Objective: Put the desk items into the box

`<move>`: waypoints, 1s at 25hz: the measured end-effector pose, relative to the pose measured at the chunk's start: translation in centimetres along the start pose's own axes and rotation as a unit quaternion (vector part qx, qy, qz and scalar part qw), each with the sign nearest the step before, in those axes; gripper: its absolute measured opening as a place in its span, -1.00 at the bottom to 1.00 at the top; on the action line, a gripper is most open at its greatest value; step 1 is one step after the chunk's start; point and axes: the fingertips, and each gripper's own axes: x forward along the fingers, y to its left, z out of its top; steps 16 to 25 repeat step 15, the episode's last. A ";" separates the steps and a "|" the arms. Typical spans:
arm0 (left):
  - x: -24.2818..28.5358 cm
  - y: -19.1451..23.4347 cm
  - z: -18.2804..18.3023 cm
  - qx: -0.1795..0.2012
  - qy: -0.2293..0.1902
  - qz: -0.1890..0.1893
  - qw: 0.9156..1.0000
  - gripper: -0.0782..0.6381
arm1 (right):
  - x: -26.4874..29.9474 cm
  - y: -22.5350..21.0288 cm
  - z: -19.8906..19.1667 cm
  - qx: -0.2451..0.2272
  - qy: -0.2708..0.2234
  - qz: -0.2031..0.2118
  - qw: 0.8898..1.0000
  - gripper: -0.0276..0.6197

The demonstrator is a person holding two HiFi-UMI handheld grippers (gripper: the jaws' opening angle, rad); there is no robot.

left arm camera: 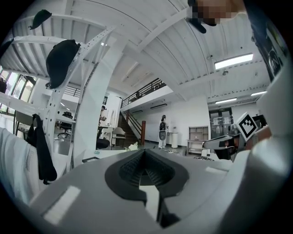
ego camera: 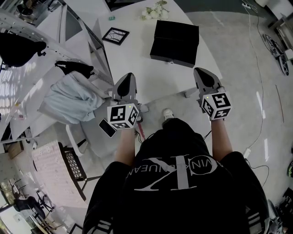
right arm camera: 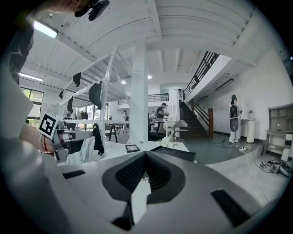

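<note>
- Box (ego camera: 175, 42), black, sits on the white bench (ego camera: 137, 68).
- Framed picture (ego camera: 115, 35) lies left of the box; white flowers (ego camera: 154, 10) lie beyond it.
- Left gripper (ego camera: 128, 78) and right gripper (ego camera: 200, 73) hang on the box's near side, jaws together, nothing between them.

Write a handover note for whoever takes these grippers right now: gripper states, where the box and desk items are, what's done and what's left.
Left gripper: jaws together, empty, held at the near edge of the white table.
Right gripper: jaws together, empty, also at the near edge.
Black box: on the table ahead of the right gripper; the lid looks shut.
Desk items: the framed picture lies left of the box, with the white flowers and a small teal item at the far edge. All are outside the box.
Done: nothing packed, as far as can be seen.
Left: probably open the box, then load each item.
</note>
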 end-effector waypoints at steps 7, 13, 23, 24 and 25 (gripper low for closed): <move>-1.2 -0.9 0.9 0.008 -0.018 -0.006 1.000 -0.76 | -1.6 0.8 0.4 -0.004 -0.017 -0.001 1.000 -0.88; -1.7 -1.2 1.1 0.002 -0.023 -0.007 1.000 -0.76 | -2.5 1.0 0.6 -0.003 -0.027 -0.005 1.000 -0.88; -1.9 -1.3 1.2 0.003 -0.026 -0.008 1.000 -0.76 | -2.8 1.0 0.7 -0.001 -0.032 -0.005 0.999 -0.88; -1.9 -1.3 1.2 0.003 -0.026 -0.008 1.000 -0.76 | -2.8 1.0 0.7 -0.001 -0.032 -0.005 0.999 -0.88; -1.9 -1.3 1.2 0.003 -0.026 -0.008 1.000 -0.76 | -2.8 1.0 0.7 -0.001 -0.032 -0.005 0.999 -0.88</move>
